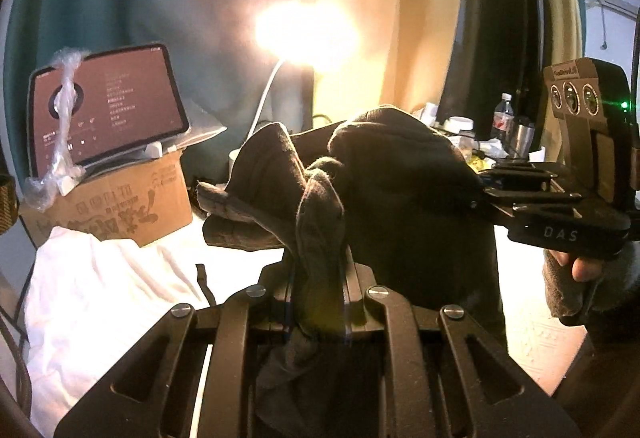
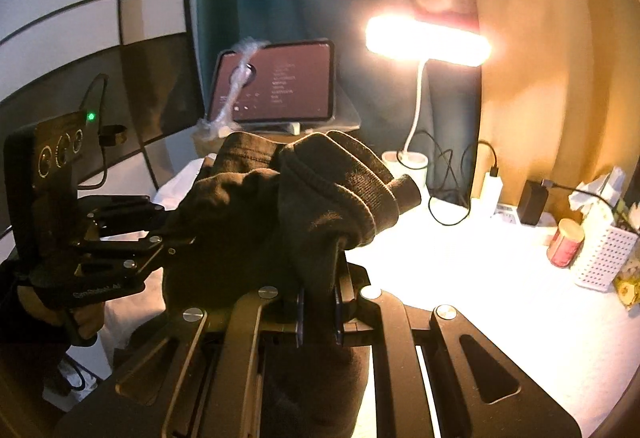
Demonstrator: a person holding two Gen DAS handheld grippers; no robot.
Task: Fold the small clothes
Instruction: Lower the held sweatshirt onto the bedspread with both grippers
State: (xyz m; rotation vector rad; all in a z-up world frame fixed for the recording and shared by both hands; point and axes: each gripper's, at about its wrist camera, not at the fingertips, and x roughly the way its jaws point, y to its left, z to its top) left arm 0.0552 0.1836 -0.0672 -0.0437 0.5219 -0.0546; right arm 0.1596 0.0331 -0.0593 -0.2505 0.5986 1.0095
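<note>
Left hand-held gripper [image 1: 318, 294]: closing tight on a bunched fold of the dark garment [image 1: 392, 190], fabric pinched between both fingers. Right hand-held gripper [image 2: 319, 302]: likewise clamping a gathered edge of the same garment [image 2: 256, 214], jaws nearly together with cloth between.

Holding the garment aloft between the two units, crumpled and draped, above the white worktop [image 2: 480, 278]; ribbed cuff [image 2: 340, 178] showing on the side toward the lamp.

Appearing beyond the garment: desk lamp [image 2: 428, 40], lit, with its white base [image 2: 406, 160] standing on the worktop. Standing to the left of the lamp: tablet [image 2: 280, 82] propped on a cardboard box [image 1: 128, 206]. Lying below the box: white cloth [image 1: 100, 298]. Sitting right of the lamp: red can [image 2: 565, 243] beside a white perforated basket [image 2: 600, 258].
</note>
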